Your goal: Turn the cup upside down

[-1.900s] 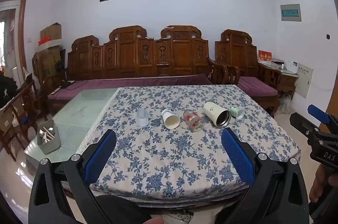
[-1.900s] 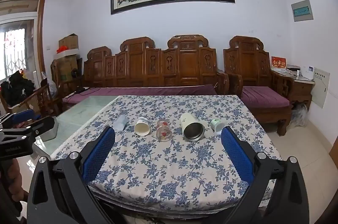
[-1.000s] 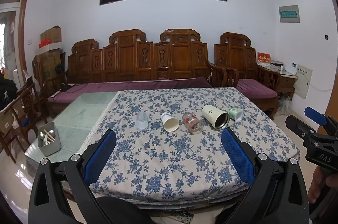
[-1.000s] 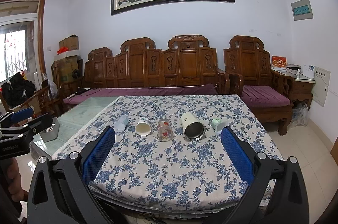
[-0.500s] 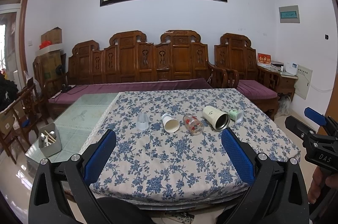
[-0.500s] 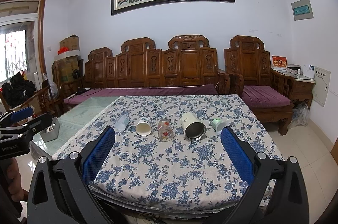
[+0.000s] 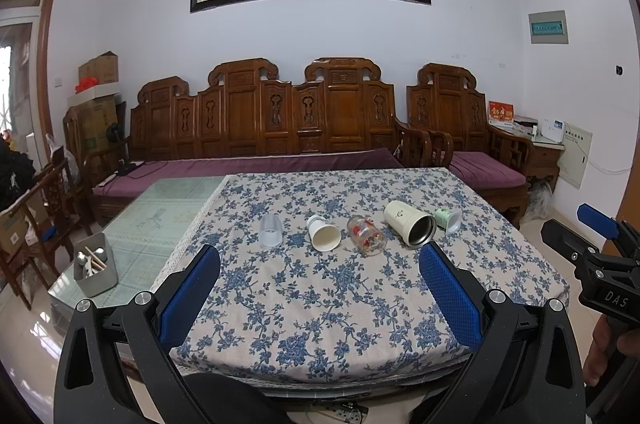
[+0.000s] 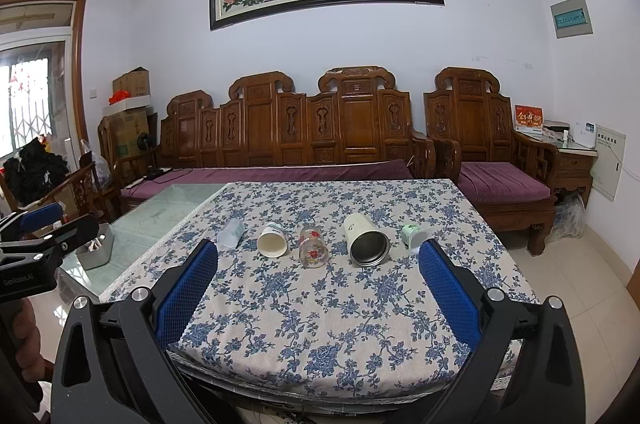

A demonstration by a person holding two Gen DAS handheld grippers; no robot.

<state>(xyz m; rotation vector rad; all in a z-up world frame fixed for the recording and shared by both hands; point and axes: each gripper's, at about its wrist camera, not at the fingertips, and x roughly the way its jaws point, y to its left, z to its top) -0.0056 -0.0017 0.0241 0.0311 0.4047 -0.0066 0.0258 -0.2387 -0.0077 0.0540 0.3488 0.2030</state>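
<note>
Several cups lie on their sides in a row on the blue floral tablecloth [image 7: 320,296]: a clear plastic cup [image 7: 271,230], a white paper cup [image 7: 323,233], a glass with red flowers [image 7: 366,235], a large white tumbler with a metal inside [image 7: 410,218] and a small green cup [image 7: 448,218]. The same row shows in the right wrist view: clear cup [image 8: 231,233], paper cup [image 8: 272,240], glass [image 8: 313,247], tumbler [image 8: 366,240], green cup [image 8: 414,235]. My left gripper [image 7: 320,278] and right gripper [image 8: 318,274] are both open and empty, held short of the table's near edge.
A metal holder with utensils [image 7: 96,266] stands on the bare glass part of the table [image 7: 168,216] at left. A carved wooden sofa [image 7: 280,128] runs behind the table. The right gripper also shows at the right edge of the left wrist view [image 7: 600,256].
Both views have shifted only slightly; the left gripper drifted a little and the cups lie where they were. Both grippers stay open.
</note>
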